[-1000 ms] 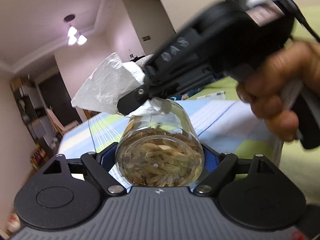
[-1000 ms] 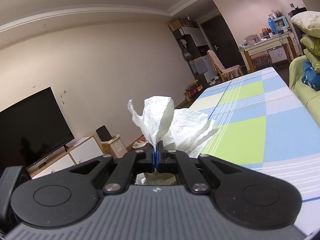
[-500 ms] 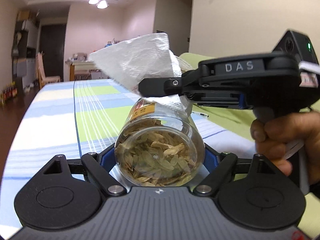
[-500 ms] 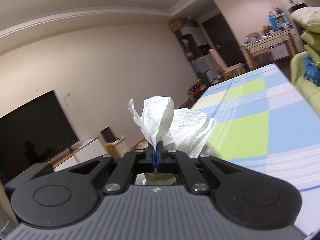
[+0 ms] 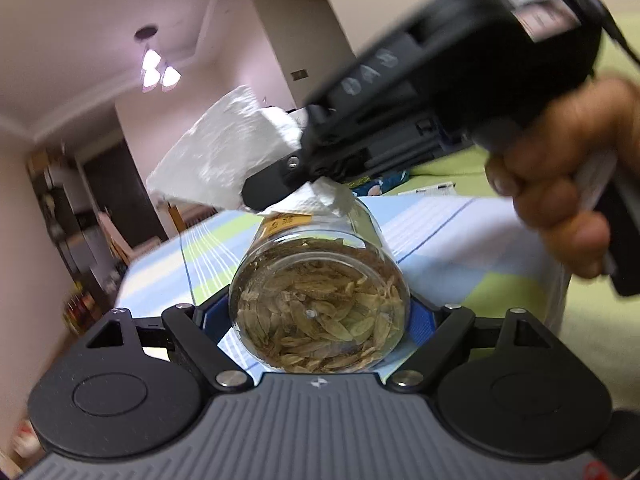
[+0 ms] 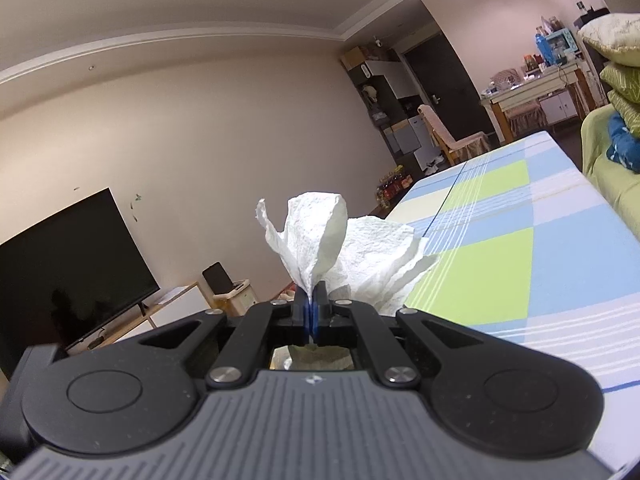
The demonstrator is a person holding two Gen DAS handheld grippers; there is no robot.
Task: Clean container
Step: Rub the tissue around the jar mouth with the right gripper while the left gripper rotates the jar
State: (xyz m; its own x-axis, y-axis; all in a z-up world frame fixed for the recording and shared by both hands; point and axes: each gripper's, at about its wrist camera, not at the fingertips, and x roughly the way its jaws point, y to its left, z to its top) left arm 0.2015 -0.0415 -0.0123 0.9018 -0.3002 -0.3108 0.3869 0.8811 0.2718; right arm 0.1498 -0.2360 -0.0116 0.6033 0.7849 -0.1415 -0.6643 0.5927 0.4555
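A clear glass jar (image 5: pixel 320 300) filled with dried leaves lies on its side, its base toward the camera, clamped between the blue pads of my left gripper (image 5: pixel 320 316). My right gripper (image 5: pixel 260 188) is shut on a white paper towel (image 5: pixel 224 156) and presses it onto the jar's upper far end, near an orange label (image 5: pixel 286 222). In the right wrist view the right gripper (image 6: pixel 311 312) pinches the paper towel (image 6: pixel 340 248), which fans out ahead. A bit of the jar (image 6: pixel 312 358) shows under the jaws.
A table with a blue, green and white checked cloth (image 6: pixel 520 248) lies below and ahead. A green sofa with cushions (image 6: pixel 616 92) is at the right. A black TV (image 6: pixel 68 264) stands at the left wall. A person's hand (image 5: pixel 568 200) holds the right gripper.
The left gripper and jar have tilted back and forth. The right gripper with the towel has swung from level to slanted across the jar's top, as one second ago.
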